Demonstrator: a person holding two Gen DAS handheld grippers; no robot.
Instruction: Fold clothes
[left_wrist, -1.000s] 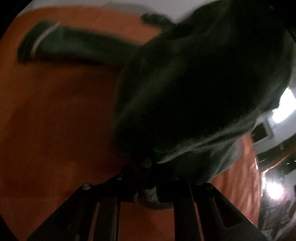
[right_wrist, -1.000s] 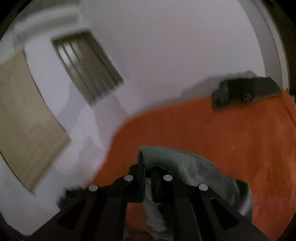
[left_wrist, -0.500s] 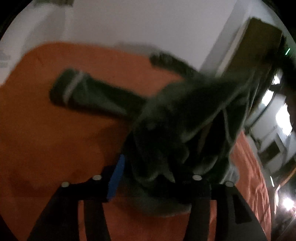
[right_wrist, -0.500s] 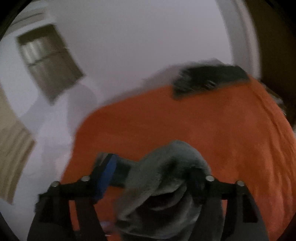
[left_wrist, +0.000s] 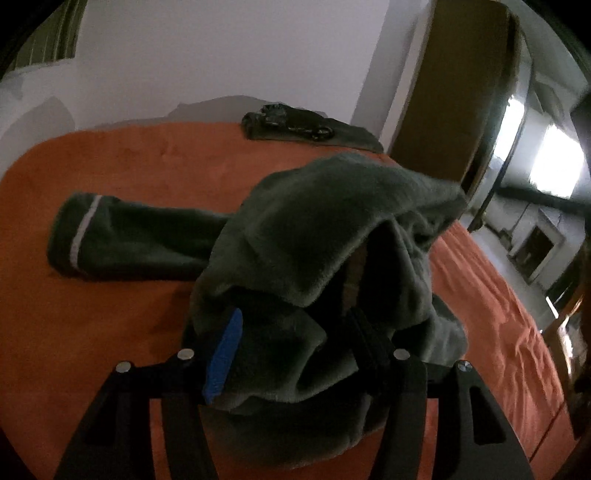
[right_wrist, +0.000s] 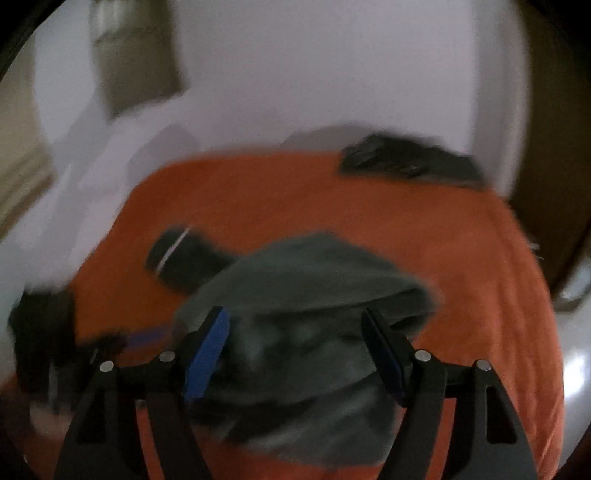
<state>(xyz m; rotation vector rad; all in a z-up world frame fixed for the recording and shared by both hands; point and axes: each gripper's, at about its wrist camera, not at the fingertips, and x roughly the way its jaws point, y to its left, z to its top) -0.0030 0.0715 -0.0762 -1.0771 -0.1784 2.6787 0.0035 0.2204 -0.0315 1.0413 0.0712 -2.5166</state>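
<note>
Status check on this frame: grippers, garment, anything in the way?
Left gripper and right gripper open, jaws just spread. Grey-green garment bunched between them on orange bedspread. Folded dark clothes far off, no obstruction.

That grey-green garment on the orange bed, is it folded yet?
Not folded: the garment lies bunched in a heap, one striped-cuff sleeve stretched sideways.

You have orange bedspread (left_wrist: 110, 332) across whole bed. White wall (left_wrist: 221, 55) behind it. Wooden door (left_wrist: 461, 92) at right, bright doorway (left_wrist: 554, 170) past it. Shuttered window (right_wrist: 136, 62) high on wall, blurred in right view.
</note>
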